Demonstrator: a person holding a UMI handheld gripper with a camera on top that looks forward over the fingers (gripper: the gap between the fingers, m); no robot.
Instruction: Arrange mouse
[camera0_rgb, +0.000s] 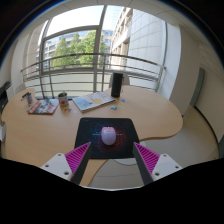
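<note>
The mouse (108, 134), pale with a pinkish-lilac tint, lay on a dark mouse mat (105, 131) near the front edge of the wooden desk (150, 118). It sat roughly at the middle of the mat, just ahead of the gripper (110, 158) and in line with the gap between the two fingers, not touched by either.

The gripper stood wide open and held nothing. Its fingers (77, 159) rose from below with their magenta pads facing inward, one at each side of the mat's near edge, and the mouse rested beyond the tips on its own support (whether the tips overlapped the mat or hung above it could not be told).

Farther back on the desk, to the left of the mat, stood a small jar or cup (63, 100) and beside it a flat stack of colourful books or papers (42, 106). Behind the mat lay an open sheet or booklet (94, 100), and just right of that a dark upright box-like object (116, 86), possibly a speaker.

The desk curved away to the right, with pale floor (195, 140) showing past its edge. Behind it ran a railing (90, 68) in front of large windows (80, 40), through which green trees (70, 48) and a building (140, 40) were visible in daylight.
</note>
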